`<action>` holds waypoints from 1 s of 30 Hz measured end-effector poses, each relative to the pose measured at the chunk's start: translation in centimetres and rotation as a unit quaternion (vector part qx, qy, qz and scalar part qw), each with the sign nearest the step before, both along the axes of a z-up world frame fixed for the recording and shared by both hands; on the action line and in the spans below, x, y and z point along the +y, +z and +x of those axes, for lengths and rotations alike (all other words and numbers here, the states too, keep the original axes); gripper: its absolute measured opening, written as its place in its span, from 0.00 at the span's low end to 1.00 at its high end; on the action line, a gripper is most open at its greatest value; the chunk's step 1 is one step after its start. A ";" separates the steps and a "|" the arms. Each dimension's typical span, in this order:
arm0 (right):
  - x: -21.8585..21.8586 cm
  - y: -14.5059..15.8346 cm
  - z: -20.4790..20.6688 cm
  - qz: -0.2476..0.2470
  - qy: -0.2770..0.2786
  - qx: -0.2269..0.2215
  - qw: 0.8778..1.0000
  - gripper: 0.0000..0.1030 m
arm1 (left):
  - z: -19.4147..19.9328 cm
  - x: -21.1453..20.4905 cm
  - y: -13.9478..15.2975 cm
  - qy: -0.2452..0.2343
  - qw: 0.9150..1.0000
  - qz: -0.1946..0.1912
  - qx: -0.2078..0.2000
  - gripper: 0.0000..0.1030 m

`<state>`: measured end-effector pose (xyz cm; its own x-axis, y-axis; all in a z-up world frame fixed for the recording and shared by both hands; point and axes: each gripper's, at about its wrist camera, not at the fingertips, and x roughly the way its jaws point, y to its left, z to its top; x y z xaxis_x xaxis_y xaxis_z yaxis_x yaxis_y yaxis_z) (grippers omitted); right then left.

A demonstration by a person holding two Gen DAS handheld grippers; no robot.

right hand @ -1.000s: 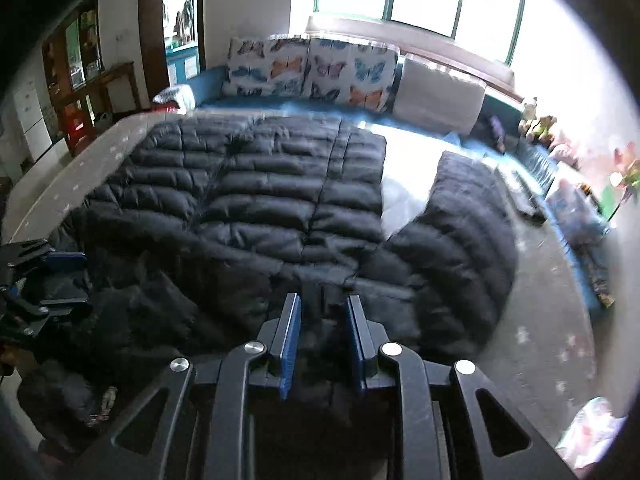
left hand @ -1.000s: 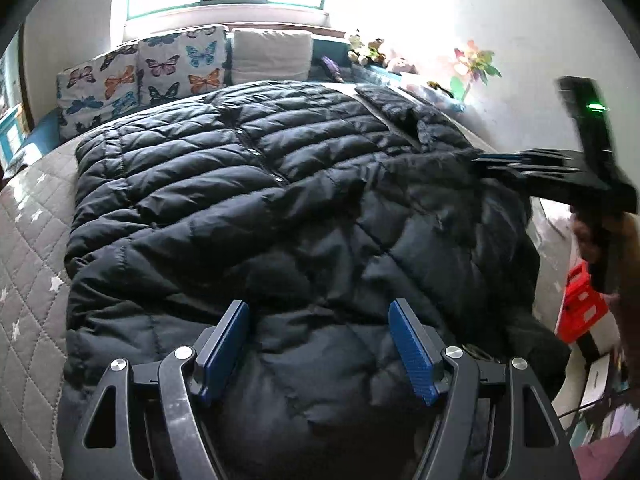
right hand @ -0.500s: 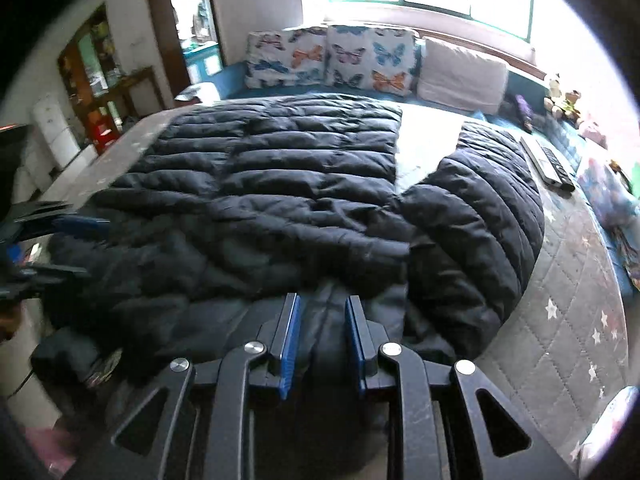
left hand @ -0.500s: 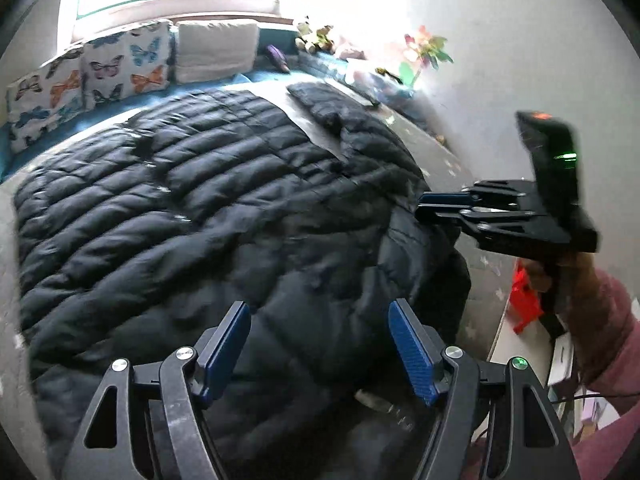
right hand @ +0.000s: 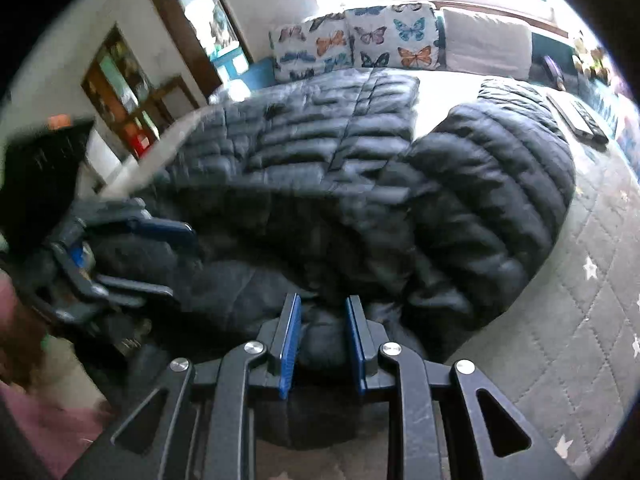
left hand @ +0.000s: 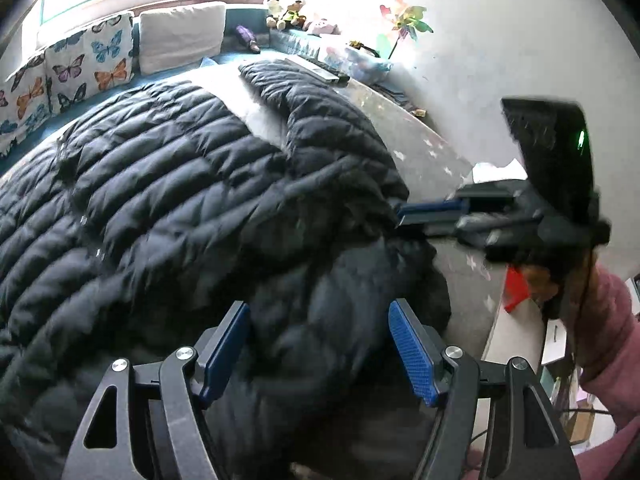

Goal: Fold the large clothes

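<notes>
Folding has barely begun, as we judge it; the jacket [left hand: 192,200] lies spread over most of the bed [right hand: 592,264], quilted side up, with one sleeve [right hand: 504,184] curved out on the right side and the near hem bunched and raised toward us; no clean fold shows yet, so the sleeve, the body and the final halving all seem left to do.

Our right tongs [right hand: 322,332] are nearly closed, pinching a thick wad of the jacket's near edge between the blue pads [right hand: 290,334]; our left tongs [left hand: 320,350] stand wide apart above the rumpled hem, gripping nothing, though the fabric bulges up between the pads; whether they touch it we cannot tell.

Around the bed: butterfly cushions [left hand: 68,76] and a pale pillow [left hand: 182,36] at the far end, toys [left hand: 286,10] and a pinwheel [left hand: 404,16] near the window, a remote [right hand: 580,118] on the cover just beyond the sleeve, a cabinet [right hand: 128,92] by the wall.

The remote sits near where the sleeve may be swung; the jacket's puffy bulk could spring back from any fold; motion blur hides finer detail at the hem.
</notes>
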<state>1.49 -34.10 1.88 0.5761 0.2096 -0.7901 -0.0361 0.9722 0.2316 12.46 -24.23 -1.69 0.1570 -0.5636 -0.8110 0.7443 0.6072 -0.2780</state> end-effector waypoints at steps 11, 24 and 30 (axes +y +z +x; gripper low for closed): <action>-16.2 -0.6 6.0 0.037 -0.175 0.022 0.984 0.49 | 4.2 -5.6 -2.0 -0.009 0.999 -0.010 0.047 0.72; -24.2 -6.7 11.2 0.227 -0.224 -0.011 0.948 0.49 | 6.0 -7.6 -3.6 -0.018 0.997 -0.020 0.066 0.72; -23.5 -7.1 13.4 0.270 -0.191 -0.025 0.943 0.49 | 6.2 -8.6 -4.0 -0.020 0.998 -0.017 0.062 0.72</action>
<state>14.94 -57.56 -5.23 0.7248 0.3443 -0.5967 0.2681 0.6569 0.7047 18.63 -32.86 -5.68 0.0333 -0.5949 -0.8031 0.7257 0.5669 -0.3899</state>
